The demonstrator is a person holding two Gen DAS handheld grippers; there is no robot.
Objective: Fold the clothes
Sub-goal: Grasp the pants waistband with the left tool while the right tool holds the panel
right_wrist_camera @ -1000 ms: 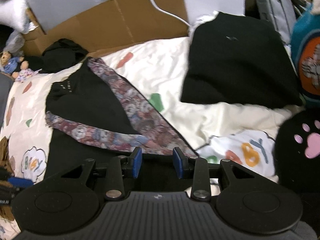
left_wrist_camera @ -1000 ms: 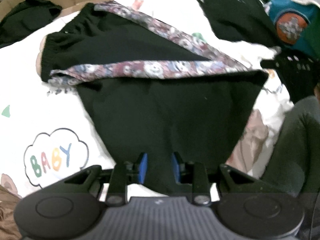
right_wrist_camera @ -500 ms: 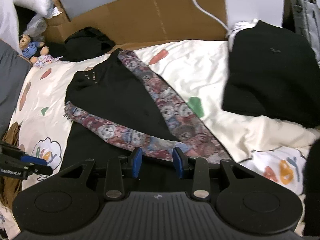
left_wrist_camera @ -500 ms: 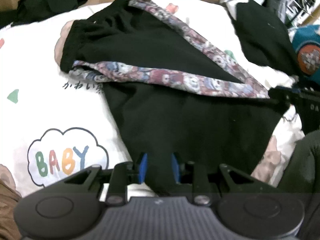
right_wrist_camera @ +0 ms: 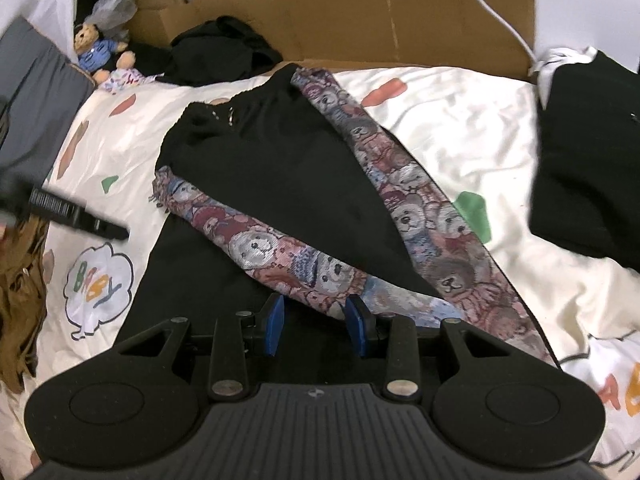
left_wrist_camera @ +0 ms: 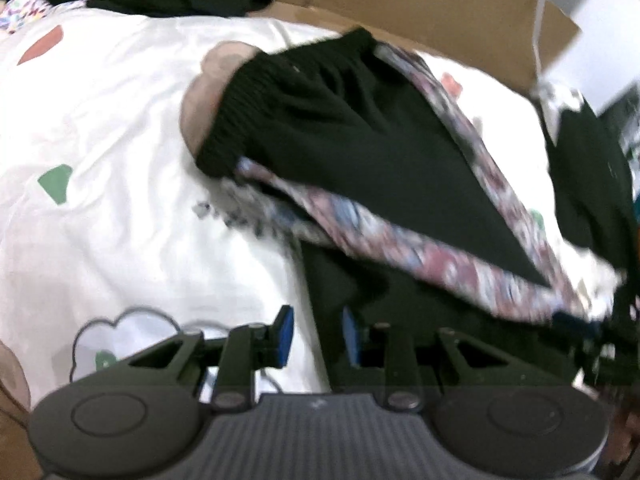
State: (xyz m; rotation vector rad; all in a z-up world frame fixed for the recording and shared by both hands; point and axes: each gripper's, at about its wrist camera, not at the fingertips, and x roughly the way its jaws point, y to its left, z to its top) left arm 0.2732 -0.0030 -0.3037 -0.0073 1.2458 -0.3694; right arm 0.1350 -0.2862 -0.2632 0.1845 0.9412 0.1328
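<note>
A black garment [right_wrist_camera: 280, 168] with two bear-patterned sleeves [right_wrist_camera: 256, 244] crossed over it lies flat on the white printed sheet [right_wrist_camera: 440, 128]. My right gripper [right_wrist_camera: 316, 316] hovers open over the lower body, and the end of one sleeve shows between its blue pads. My left gripper [left_wrist_camera: 317, 336] is open at the garment [left_wrist_camera: 380, 160]'s left edge, with sheet and the black edge showing in its gap. In the right wrist view the left gripper [right_wrist_camera: 124, 234] points at that edge from the left. The right gripper [left_wrist_camera: 580, 320] is a dark blur in the left wrist view.
A folded black garment [right_wrist_camera: 588, 152] lies on the sheet to the right. A crumpled black one [right_wrist_camera: 224, 48] and a teddy bear [right_wrist_camera: 100, 52] sit at the back left against flattened cardboard [right_wrist_camera: 360, 12]. A white cable [right_wrist_camera: 496, 12] hangs over the cardboard. Brown fabric [right_wrist_camera: 20, 300] lies at far left.
Both grippers have moved forward over the garment, towards its collar. The left one has shifted to the left edge, so sheet now shows between its fingers. The garment lies as before.
</note>
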